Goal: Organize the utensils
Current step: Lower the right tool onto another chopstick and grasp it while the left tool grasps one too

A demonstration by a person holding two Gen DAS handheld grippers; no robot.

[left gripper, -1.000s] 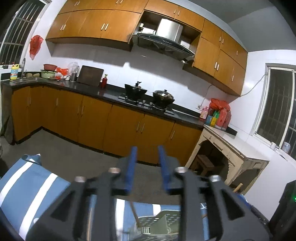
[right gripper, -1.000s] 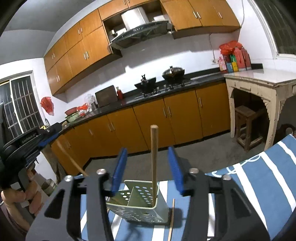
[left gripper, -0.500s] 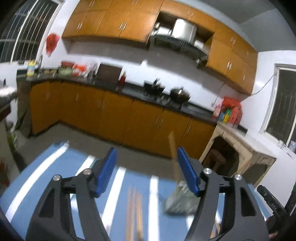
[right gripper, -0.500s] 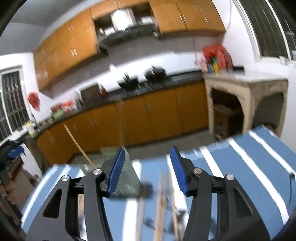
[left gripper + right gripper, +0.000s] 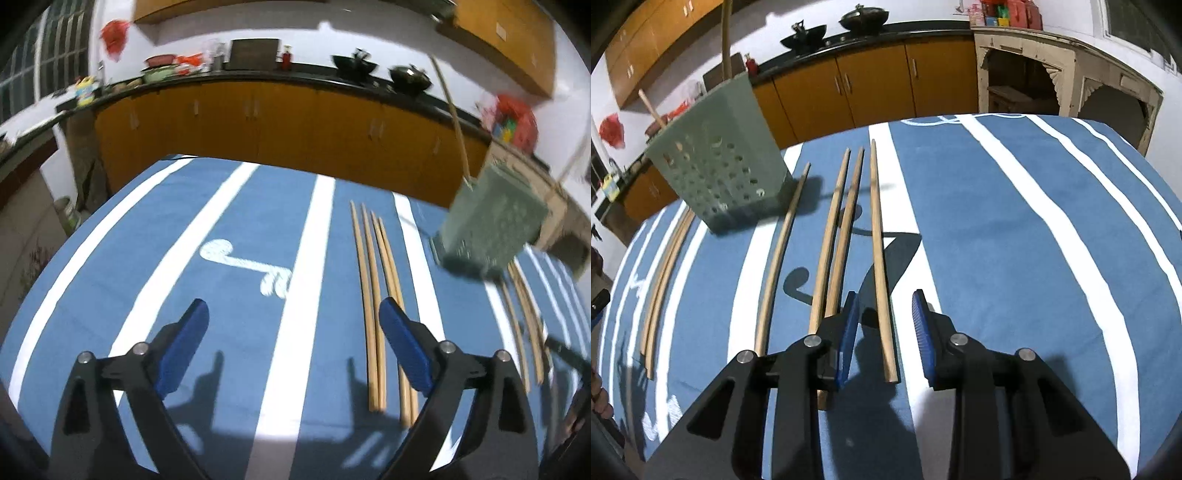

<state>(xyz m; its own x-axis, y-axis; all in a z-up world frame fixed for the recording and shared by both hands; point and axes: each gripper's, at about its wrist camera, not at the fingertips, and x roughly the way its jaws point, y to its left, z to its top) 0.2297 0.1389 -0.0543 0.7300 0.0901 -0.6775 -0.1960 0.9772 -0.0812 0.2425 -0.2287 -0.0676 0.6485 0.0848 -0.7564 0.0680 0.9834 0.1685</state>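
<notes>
Right wrist view: the right tool (image 5: 882, 332) is spread open low over the desk (image 5: 1015, 236), its blue pads either side of the near end of the rightmost chopstick (image 5: 881, 258), not yet closed on it. The step in hand looks like picking up that stick; the next move calls for lowering and closing without catching the neighbouring chopsticks (image 5: 834, 236) just to its left. Farther left lies a single chopstick (image 5: 779, 254), and two more by the desk's left edge. At the far left stands the green perforated holder (image 5: 720, 162), already with sticks standing in it, the likely destination. In the left wrist view the left tool (image 5: 291, 350) is wide open and empty above the striped cloth, four chopsticks (image 5: 373, 295) beside its right finger.
</notes>
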